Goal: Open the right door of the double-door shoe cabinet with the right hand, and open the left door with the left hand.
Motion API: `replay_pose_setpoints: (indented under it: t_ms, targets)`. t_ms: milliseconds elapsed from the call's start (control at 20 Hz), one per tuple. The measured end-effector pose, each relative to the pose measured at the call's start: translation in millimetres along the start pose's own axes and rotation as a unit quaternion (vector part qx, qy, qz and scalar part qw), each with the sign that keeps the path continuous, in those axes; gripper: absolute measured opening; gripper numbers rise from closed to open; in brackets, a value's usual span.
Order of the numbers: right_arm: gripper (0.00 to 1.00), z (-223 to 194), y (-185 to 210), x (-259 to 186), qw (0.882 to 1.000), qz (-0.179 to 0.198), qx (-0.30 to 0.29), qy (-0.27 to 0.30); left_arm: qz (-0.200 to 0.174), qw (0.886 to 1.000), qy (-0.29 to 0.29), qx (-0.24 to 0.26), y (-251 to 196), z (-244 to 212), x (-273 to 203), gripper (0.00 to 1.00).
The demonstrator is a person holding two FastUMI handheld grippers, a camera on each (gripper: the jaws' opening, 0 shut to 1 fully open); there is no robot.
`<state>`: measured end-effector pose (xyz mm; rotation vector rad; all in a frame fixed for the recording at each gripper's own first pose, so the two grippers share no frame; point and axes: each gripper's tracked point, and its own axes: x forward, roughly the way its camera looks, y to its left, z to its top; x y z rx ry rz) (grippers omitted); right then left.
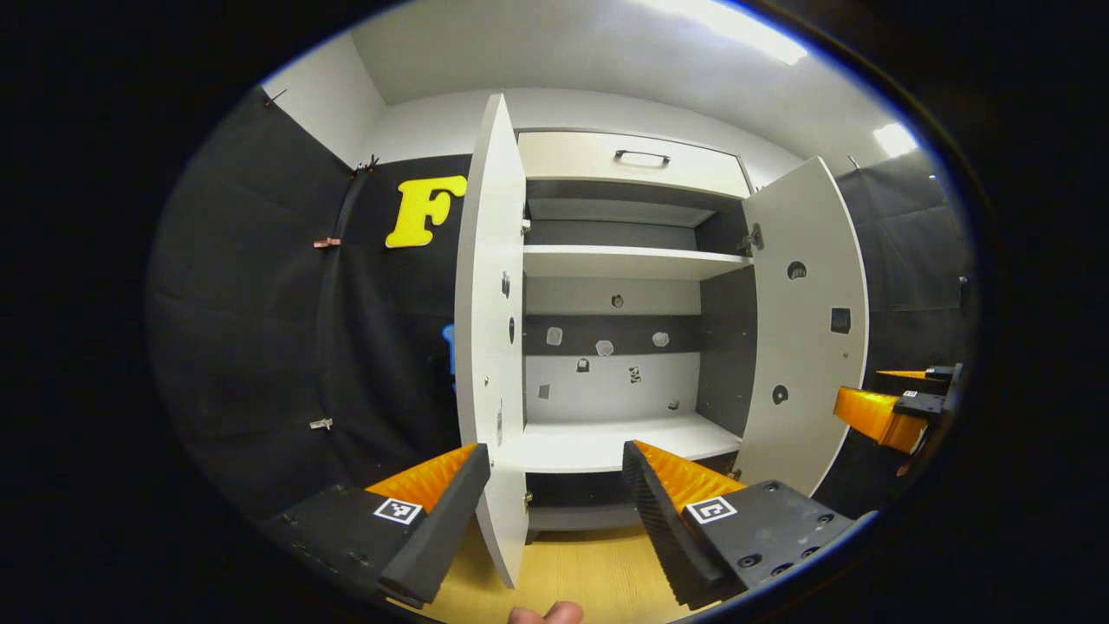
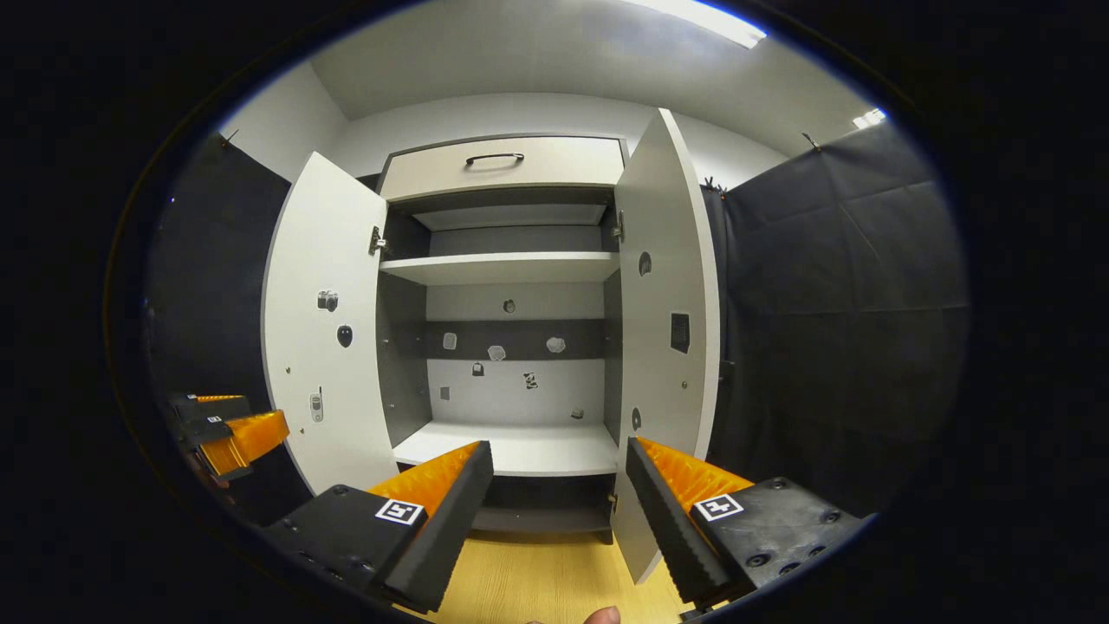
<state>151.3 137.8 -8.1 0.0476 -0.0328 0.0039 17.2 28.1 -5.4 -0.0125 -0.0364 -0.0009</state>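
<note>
The white double-door shoe cabinet (image 1: 606,260) stands with both doors swung wide. In the left gripper view the left door (image 1: 487,329) is seen almost edge-on, and its lower edge hangs between my left gripper's (image 1: 554,472) open fingers, close to the left finger (image 1: 437,511), with no grip on it. The right door (image 1: 810,321) stands open at the right, and the right gripper (image 1: 892,407) is beside it. In the right gripper view my right gripper (image 2: 559,472) is open, with the right door (image 2: 667,329) just inside its right finger (image 2: 667,511). The left door (image 2: 325,329) is open too.
A drawer with a dark handle (image 2: 494,159) tops the cabinet. Inside are white shelves (image 2: 511,446) and a back panel with small stickers. Light wooden floor (image 1: 589,581) lies below. Black cloth walls (image 2: 849,329) flank the cabinet. A fingertip (image 1: 546,614) shows at the bottom.
</note>
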Motion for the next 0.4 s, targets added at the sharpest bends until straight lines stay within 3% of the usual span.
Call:
replay_pose_setpoints:
  t_ms: [400]
  targets:
    - [0.97,0,-1,-3,1.000,0.002,0.000,0.003,-0.006,1.000,-0.010,0.001,-11,7,-3,0.95]
